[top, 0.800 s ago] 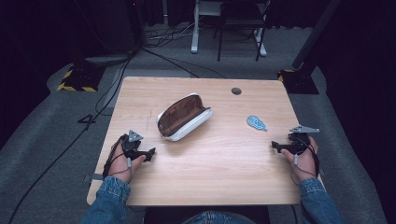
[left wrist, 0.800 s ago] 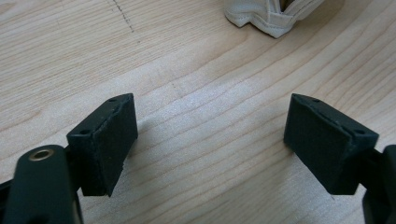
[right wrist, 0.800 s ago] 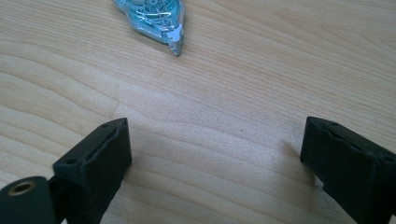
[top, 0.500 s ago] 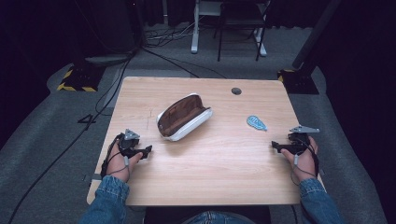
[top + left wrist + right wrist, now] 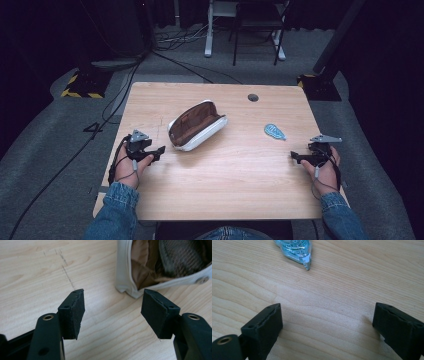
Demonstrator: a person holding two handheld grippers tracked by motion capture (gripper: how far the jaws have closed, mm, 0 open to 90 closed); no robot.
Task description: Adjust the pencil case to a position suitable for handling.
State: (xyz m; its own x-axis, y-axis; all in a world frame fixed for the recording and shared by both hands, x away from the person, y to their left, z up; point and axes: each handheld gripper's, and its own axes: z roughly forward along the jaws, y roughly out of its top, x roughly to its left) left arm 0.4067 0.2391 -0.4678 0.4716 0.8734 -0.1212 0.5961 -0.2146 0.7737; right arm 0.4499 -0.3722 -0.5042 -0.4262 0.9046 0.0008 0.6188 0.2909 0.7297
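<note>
Since the earlier frames the left gripper (image 5: 159, 149) has moved up the table and in toward the pencil case (image 5: 196, 124); it now sits just beside the case's near-left end, not touching. The right gripper (image 5: 294, 157) has kept its place near the table's right edge. Case and blue item have not shifted.

Left gripper jaws: spread fairly wide, nothing between them, only bare wood. Right gripper jaws: wide apart, empty, bare wood between.

Pencil case: white outer shell, brown lining, unzipped and gaping, lying diagonally on the wooden table (image 5: 235, 185) left of centre, opening facing up and toward the person. A blue correction tape dispenser (image 5: 274, 131) lies well apart from the case on the right side, near the right gripper but ahead of it.

The left gripper view shows what the high view does not: the case (image 5: 130, 272) corner close up, folded tan lining, a dark ribbed fabric inside, a metal snap on the white rim, and faint pencil marks on the wood. The right gripper view shows the dispenser (image 5: 295, 248) as clear blue plastic with inner gears and a pointed tip aimed at the jaws, cut off at the top edge. The high view alone shows both hands, denim sleeves and the cable hole (image 5: 253, 97) in the tabletop.
</note>
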